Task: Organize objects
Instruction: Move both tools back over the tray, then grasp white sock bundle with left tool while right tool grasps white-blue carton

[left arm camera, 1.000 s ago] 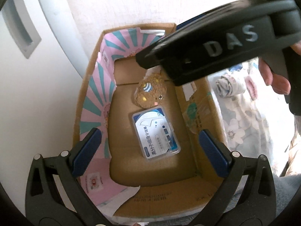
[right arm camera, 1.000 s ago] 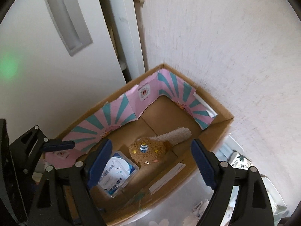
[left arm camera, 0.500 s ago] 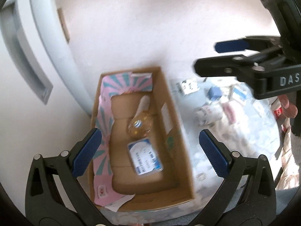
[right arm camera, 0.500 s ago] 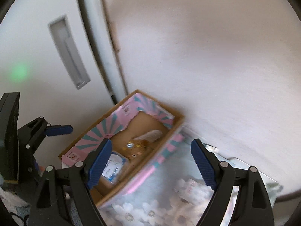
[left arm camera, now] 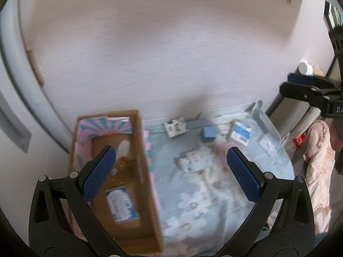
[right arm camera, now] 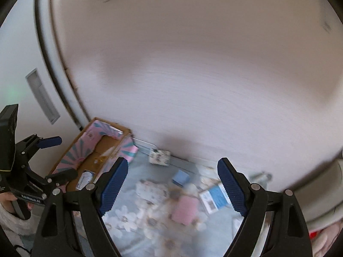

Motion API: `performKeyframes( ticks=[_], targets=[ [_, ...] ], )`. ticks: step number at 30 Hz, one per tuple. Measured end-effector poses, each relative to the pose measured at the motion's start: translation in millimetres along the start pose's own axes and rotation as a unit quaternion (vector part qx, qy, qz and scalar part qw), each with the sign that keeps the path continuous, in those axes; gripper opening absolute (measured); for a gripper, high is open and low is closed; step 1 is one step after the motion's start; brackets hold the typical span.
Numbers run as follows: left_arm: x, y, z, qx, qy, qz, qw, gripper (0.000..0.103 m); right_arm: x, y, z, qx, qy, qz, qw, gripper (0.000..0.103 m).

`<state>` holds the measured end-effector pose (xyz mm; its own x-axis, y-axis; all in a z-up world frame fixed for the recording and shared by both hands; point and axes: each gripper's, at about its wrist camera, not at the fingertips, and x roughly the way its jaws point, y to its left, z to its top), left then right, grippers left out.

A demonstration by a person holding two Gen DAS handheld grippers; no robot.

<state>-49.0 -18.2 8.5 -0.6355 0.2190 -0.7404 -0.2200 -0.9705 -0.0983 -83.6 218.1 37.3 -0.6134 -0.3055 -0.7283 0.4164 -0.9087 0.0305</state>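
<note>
A cardboard box with a pink and teal lining stands at the left of a floral blue cloth. Inside it lie a blue and white flat case and a brown plush toy. Loose on the cloth are a small white patterned box, a blue cube, a blue and white pack and a pink item. My left gripper is open and empty, high above the box edge. My right gripper is open and empty, high above the cloth. The frames are blurred.
A white wall rises right behind the box and cloth. A white door with a recessed handle stands at the left. Pink fabric lies beyond the cloth's right edge.
Both grippers have pulled up and back from the box and swung right. The box now looks small, and the cloth with its loose items has come into view.
</note>
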Motion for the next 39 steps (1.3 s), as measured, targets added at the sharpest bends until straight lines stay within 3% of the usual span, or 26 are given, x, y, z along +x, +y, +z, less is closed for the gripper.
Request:
performKeyframes(
  ticks=[8, 19, 20, 21, 25, 32, 39],
  targets=[
    [31, -45, 8, -0.015, 0.019, -0.013, 0.9996, 0.103, -8, -56, -32, -0.01, 0.016, -0.066, 0.998, 0.083],
    [90, -79, -8, -0.05, 0.062, 0.017, 0.9967, 0.103, 35, -119, -69, 0.018, 0.04, -0.017, 0.999, 0.084],
    [95, -80, -10, -0.054, 0.066, 0.021, 0.9961, 0.103, 40, -121, -72, 0.015, 0.043, -0.012, 0.999, 0.088],
    [100, -81, -12, -0.059, 0.069, 0.025, 0.9956, 0.103, 47, -123, -76, 0.009, 0.046, -0.006, 0.999, 0.102],
    [121, -85, -23, -0.08, 0.074, 0.048, 0.9929, 0.103, 65, -130, -88, -0.014, 0.037, 0.025, 0.999, 0.103],
    [159, -84, -44, -0.121, 0.1, 0.077, 0.9846, 0.103, 117, -135, -101, -0.056, 0.113, 0.046, 0.991, 0.103],
    [191, -74, -63, -0.161, 0.117, 0.107, 0.9741, 0.103, 163, -132, -120, -0.089, 0.139, 0.066, 0.984, 0.103]
  ],
)
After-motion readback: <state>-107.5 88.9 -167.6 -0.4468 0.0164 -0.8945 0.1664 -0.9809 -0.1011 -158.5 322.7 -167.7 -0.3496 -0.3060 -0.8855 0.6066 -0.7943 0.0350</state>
